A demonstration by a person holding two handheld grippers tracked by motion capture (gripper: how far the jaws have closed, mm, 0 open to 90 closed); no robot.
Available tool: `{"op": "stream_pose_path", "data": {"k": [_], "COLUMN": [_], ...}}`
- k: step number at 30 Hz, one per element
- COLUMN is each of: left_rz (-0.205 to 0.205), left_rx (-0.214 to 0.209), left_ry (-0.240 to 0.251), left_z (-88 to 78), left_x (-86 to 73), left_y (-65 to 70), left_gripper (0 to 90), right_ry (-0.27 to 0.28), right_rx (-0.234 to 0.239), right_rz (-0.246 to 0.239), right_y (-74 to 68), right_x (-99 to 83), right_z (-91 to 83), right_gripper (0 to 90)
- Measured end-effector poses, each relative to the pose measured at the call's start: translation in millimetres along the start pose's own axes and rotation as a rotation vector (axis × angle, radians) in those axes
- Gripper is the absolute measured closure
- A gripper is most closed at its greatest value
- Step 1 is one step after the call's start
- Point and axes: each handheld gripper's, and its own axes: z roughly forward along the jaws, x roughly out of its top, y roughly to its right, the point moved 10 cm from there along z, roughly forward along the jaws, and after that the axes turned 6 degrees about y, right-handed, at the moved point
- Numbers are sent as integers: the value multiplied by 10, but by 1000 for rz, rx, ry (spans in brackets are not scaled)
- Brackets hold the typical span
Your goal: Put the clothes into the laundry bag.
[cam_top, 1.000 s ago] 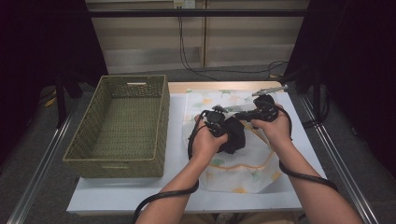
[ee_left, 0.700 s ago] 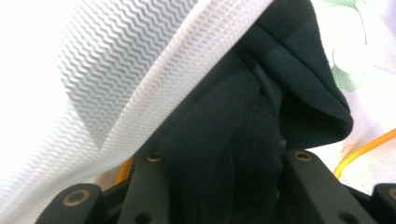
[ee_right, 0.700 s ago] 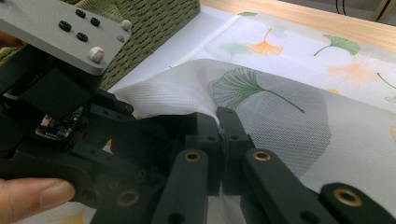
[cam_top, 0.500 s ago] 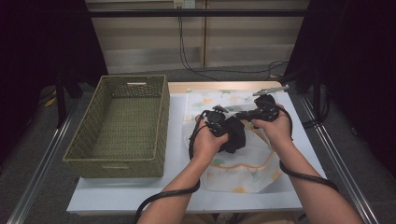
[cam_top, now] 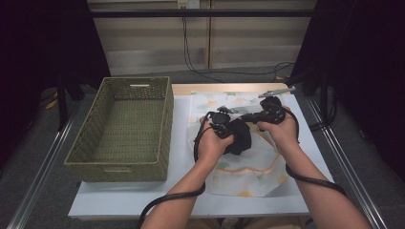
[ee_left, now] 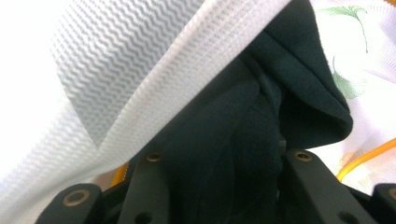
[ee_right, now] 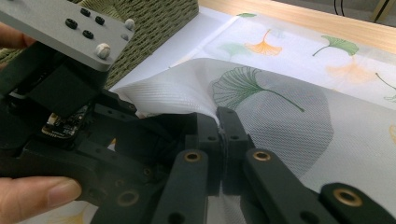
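Note:
A white mesh bag [cam_top: 248,167] printed with ginkgo leaves lies flat on the table. A black cloth [cam_top: 240,136] sits at the bag's mouth, partly under the lifted mesh edge. My left gripper [cam_top: 220,125] is shut on this black cloth [ee_left: 243,140], which bulges between its jaws [ee_left: 224,158] beneath the white mesh [ee_left: 116,84]. My right gripper [cam_top: 248,117] comes in from the right. Its jaws [ee_right: 218,119] are shut on the bag's rim [ee_right: 168,95] and hold it raised. The left gripper's grey plate [ee_right: 65,28] shows close by in the right gripper view.
A green woven basket [cam_top: 165,124] stands on the left half of the white table [cam_top: 119,195], with nothing in it. Its corner [ee_right: 159,14] lies just beyond the bag. Both cables trail back toward the table's near edge. A wooden strip borders the far edge.

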Motion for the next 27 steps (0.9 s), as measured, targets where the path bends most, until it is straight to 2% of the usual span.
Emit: {"op": "stream_pose_path", "data": {"k": [5, 7, 10, 11, 14, 15, 19, 20, 27], "left_rz": [17, 2, 11, 1, 16, 4, 13, 9, 23], "left_rx": [5, 12, 13, 17, 19, 20, 18, 30, 41], "left_ry": [-4, 11, 7, 18, 19, 28, 19, 34, 45], "left_z": [2, 11, 6, 11, 10, 19, 37, 59, 103], "left_x": [2, 18, 31, 45, 59, 70, 60, 70, 92], "left_y": [-36, -38, -55, -54, -68, -69, -89, -96, -122], "left_gripper": [662, 662, 661, 661, 661, 660, 658, 658, 651], "right_ry": [1, 1, 2, 3, 5, 3, 0, -2, -2], "right_rx": [-1, 0, 2, 2, 1, 0, 2, 2, 2], "right_rz": [-2, -3, -5, -2, -2, 2, 3, 2, 2], "right_y": [-3, -7, -5, -6, -3, -2, 4, 6, 20], "right_x": [7, 11, 14, 18, 25, 24, 18, 11, 4], "right_z": [3, 5, 10, 9, 10, 10, 16, 25, 32], "right_gripper": [900, 900, 900, 900, 900, 900, 900, 900, 900]}}
